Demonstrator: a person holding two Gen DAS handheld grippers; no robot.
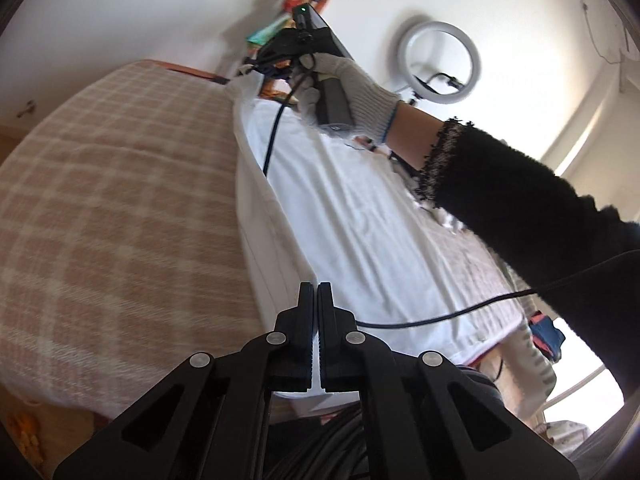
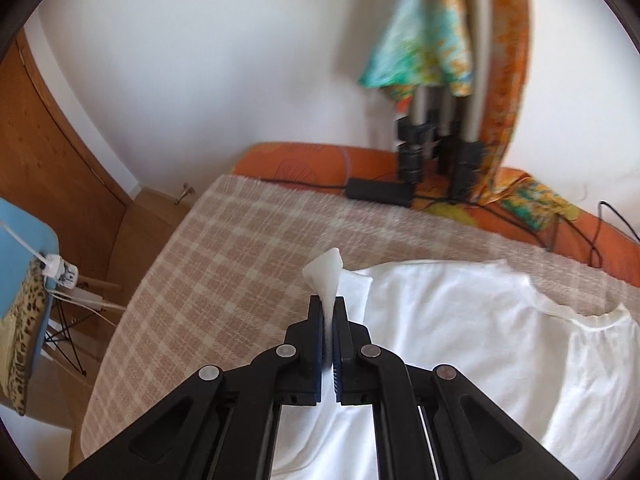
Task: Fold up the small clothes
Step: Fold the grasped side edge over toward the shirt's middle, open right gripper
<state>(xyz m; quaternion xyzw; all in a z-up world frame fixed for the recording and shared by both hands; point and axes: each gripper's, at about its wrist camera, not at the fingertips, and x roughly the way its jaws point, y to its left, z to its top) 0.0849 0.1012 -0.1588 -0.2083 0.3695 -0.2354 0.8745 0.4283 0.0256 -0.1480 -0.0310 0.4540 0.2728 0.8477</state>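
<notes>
Left wrist view: left gripper [image 1: 315, 286] has its jaws pressed together, and whether any cloth sits between them I cannot tell. It hovers over the near edge of the white shirt [image 1: 360, 220], which lies spread flat on the checked blanket [image 1: 120, 200]. A black cable [image 1: 440, 312] runs across the shirt's near part. Beyond the shirt, a gloved hand [image 1: 352, 84] grips the handle of the other tool, with a dark sleeve [image 1: 520, 196] behind it. A ring light [image 1: 440, 60] stands by the wall past the shirt.

Right wrist view: right gripper [image 2: 328, 300] is clamped on a corner of the shirt [image 2: 460, 340], and a white tip of cloth sticks up above the jaws. The rest of the shirt lies on the blanket [image 2: 220, 248], neckline to the right. Beyond the shirt, a black adapter [image 2: 378, 191] and stand legs [image 2: 440, 148] sit on an orange cover [image 2: 304, 160]. A blue chair [image 2: 24, 248] stands left of the blanket.
</notes>
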